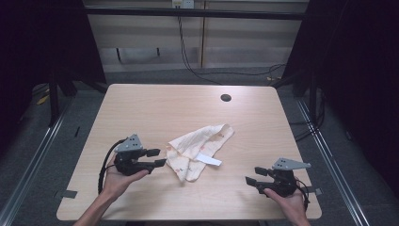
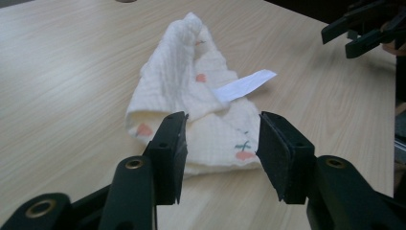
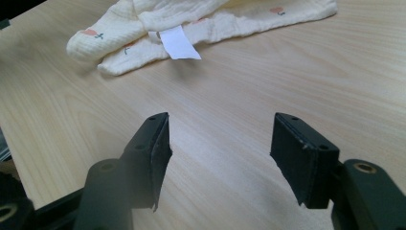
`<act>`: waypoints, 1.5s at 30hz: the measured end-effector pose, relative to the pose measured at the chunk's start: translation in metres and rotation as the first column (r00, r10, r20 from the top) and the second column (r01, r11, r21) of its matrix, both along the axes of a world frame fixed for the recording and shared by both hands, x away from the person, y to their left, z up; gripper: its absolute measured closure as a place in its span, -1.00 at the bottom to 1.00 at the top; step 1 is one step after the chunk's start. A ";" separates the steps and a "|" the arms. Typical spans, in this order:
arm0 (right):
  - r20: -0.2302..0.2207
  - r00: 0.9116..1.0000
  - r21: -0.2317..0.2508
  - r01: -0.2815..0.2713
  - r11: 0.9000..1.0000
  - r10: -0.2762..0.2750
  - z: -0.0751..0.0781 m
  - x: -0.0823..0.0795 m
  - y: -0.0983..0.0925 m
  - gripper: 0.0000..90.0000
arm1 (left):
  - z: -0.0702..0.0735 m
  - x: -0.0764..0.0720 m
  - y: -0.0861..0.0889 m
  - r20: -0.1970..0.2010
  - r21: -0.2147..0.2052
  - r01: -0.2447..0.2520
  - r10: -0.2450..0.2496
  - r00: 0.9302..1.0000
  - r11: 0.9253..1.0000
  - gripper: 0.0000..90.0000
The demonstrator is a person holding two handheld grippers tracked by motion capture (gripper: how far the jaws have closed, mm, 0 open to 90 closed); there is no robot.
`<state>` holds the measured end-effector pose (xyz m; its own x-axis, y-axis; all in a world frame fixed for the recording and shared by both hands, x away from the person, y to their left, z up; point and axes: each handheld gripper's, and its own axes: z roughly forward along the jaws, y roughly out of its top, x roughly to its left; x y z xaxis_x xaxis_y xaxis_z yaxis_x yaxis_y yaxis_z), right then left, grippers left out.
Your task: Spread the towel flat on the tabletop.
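Note:
A crumpled cream cloth [image 1: 197, 148] with small orange fruit prints and a white label [image 1: 208, 159] lies on the wooden table [image 1: 141, 103], a little forward of its middle. My left gripper [image 1: 159, 157] is held in a hand just left of the cloth, its tips pointing at the cloth's left edge. In the left gripper view the jaws [image 2: 222, 143] stand apart, the cloth [image 2: 191, 81] lying just beyond them, not pinched. My right gripper [image 1: 252, 174] is at the front right, open over bare wood, with the cloth [image 3: 143, 19] well ahead of it [image 3: 218, 148].
A round cable hole [image 1: 226, 98] sits near the table's far edge. Black cables [image 1: 188, 56] run over the floor behind the table. Dark curtains flank both sides. The right gripper [image 2: 356, 33] appears at the upper right of the left gripper view.

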<state>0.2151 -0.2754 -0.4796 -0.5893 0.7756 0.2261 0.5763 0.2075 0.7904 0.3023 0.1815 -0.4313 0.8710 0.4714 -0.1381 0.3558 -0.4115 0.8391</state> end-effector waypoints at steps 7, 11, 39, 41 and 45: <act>-0.022 1.000 -0.003 -0.009 1.000 0.009 -0.003 0.002 0.001 -0.17 | 0.013 0.014 -0.023 0.033 -0.026 0.041 -0.041 0.999 0.999 0.13; -0.018 1.000 -0.001 -0.022 1.000 0.022 -0.002 0.001 0.003 -0.17 | 0.012 0.024 -0.034 0.019 -0.026 0.038 -0.037 0.999 0.999 0.10; -0.013 0.999 -0.018 -0.048 0.999 0.048 -0.004 0.001 0.006 -0.24 | -0.070 0.028 -0.070 -0.082 0.195 0.080 -0.065 0.995 0.978 -0.26; -0.012 0.999 -0.021 -0.047 0.999 0.047 -0.004 0.002 0.007 -0.24 | -0.069 0.025 -0.071 -0.047 0.230 0.072 -0.063 0.997 0.971 -0.20; -0.015 0.999 -0.024 -0.047 0.999 0.047 -0.004 0.002 0.008 -0.25 | -0.069 0.021 -0.071 -0.035 0.224 0.079 -0.073 0.997 0.971 -0.04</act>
